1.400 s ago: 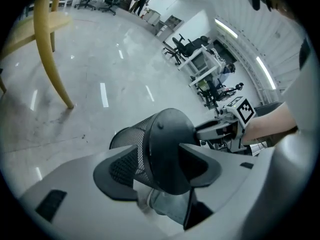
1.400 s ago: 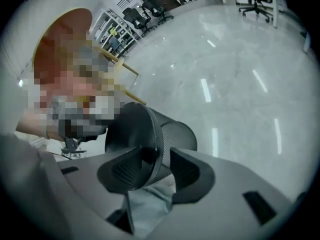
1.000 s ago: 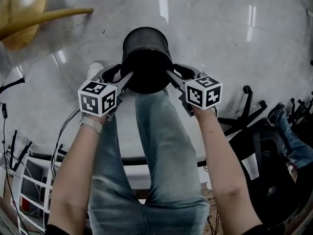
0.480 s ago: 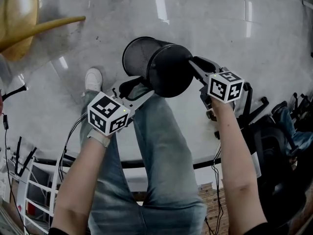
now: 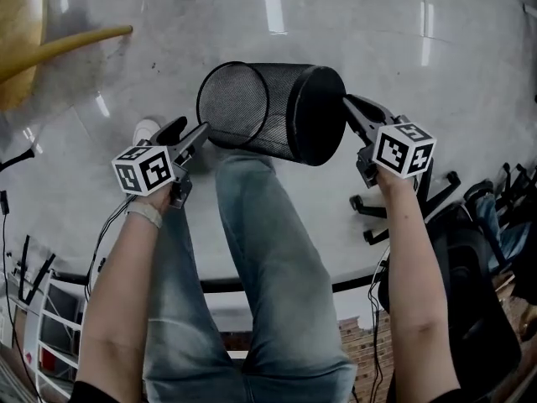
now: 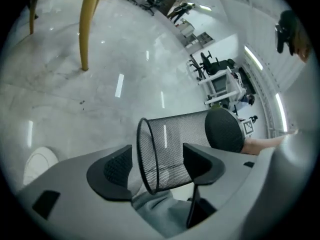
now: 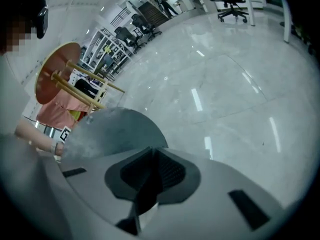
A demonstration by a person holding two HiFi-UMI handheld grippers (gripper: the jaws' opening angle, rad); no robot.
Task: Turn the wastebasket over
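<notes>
The black mesh wastebasket (image 5: 285, 112) (image 6: 185, 134) hangs on its side above my knee, mouth to the left, solid base to the right. My left gripper (image 5: 186, 133) (image 6: 155, 159) is open at the mouth. Its jaws have just been opening, and the rim shows between them with neither pad pressing on it. My right gripper (image 5: 351, 112) (image 7: 150, 169) is at the base's edge. Its jaws have just been closing and stand nearly together, pinched on that edge. The grey base (image 7: 115, 129) fills the space just beyond them.
My jeans leg (image 5: 260, 250) and a white shoe (image 5: 144, 130) are right under the basket on the glossy floor. A yellow wooden chair leg (image 5: 67, 44) (image 6: 90, 29) is at far left. An office chair base (image 5: 403, 200) stands at right, wire shelving (image 5: 42, 317) at lower left.
The basket went from upright, base toward me, to lying sideways. The left gripper came off it and dropped to the left. The right gripper swung right with the base.
</notes>
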